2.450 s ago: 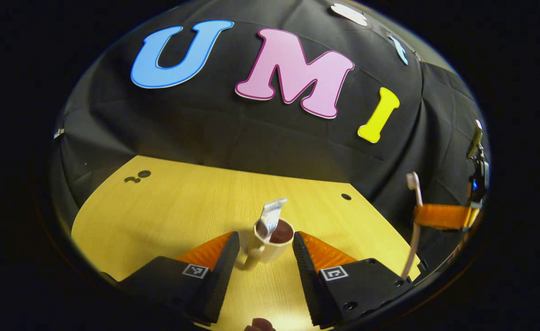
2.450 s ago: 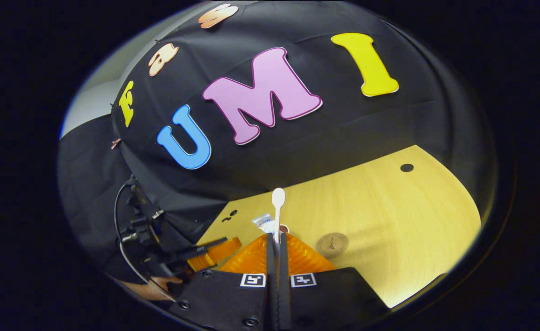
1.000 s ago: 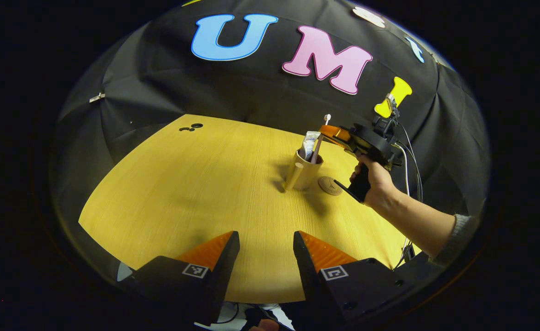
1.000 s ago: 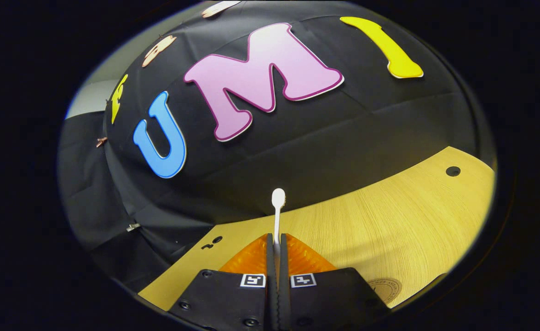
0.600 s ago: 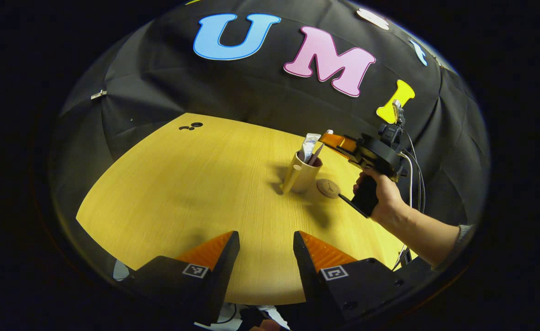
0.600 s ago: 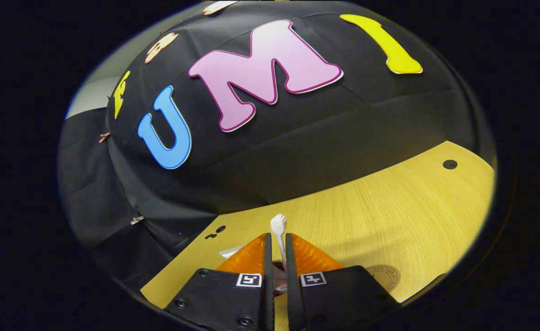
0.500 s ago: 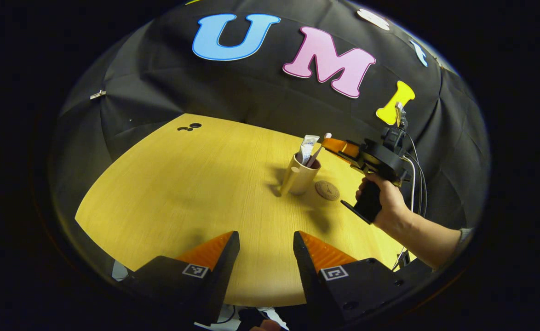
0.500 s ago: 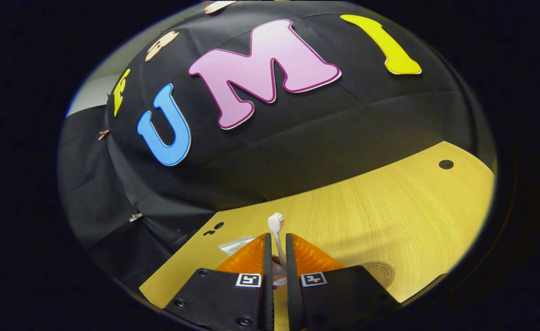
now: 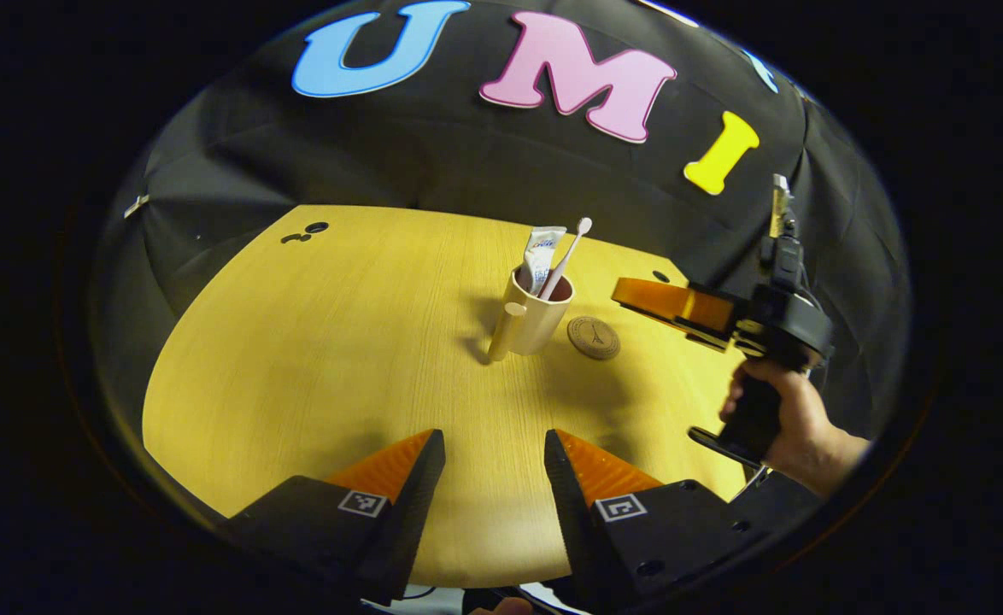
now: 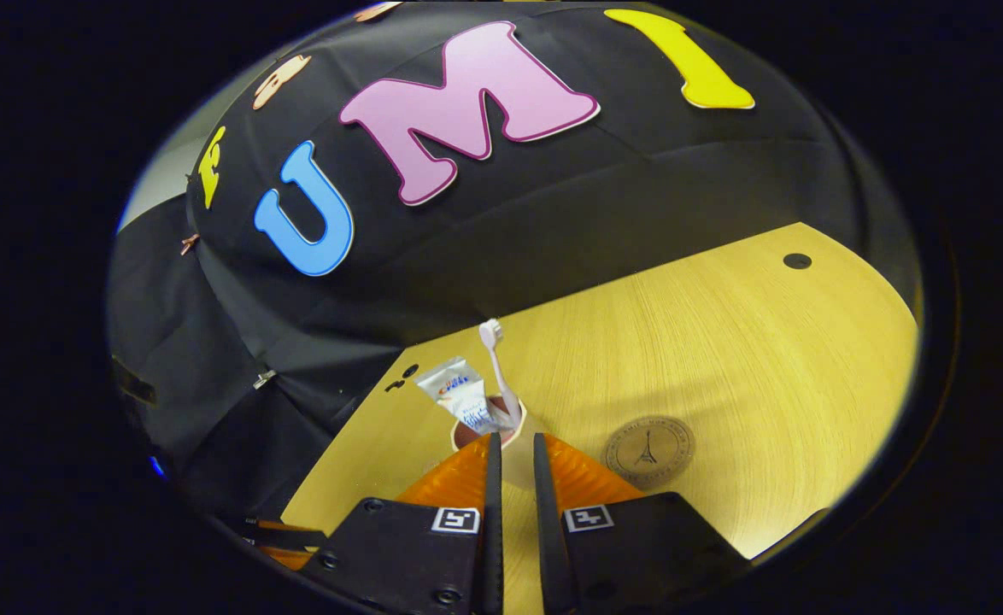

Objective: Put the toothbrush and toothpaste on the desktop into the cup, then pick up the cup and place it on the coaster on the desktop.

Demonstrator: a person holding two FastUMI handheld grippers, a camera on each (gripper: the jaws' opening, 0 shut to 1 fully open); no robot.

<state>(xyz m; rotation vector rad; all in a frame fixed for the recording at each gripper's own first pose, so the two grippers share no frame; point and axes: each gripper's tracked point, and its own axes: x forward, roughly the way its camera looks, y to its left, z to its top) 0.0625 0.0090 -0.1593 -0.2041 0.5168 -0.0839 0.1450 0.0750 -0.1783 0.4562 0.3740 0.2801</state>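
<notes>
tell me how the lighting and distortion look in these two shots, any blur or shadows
Left gripper view: sharp; fisheye bows the desktop edge; the cup casts a soft shadow toward its handle side. Right gripper view: also sharp, the desktop brightest at the right, the toothbrush and toothpaste crisp, the coaster readable.

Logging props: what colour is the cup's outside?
Cream outside; the cup shows best in the left gripper view.

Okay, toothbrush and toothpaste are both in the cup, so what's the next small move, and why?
Probably open the right gripper wider and ease it around the cup. Toothbrush and toothpaste stand inside, and the cup rests on the desk beside the coaster, not on it.
</notes>
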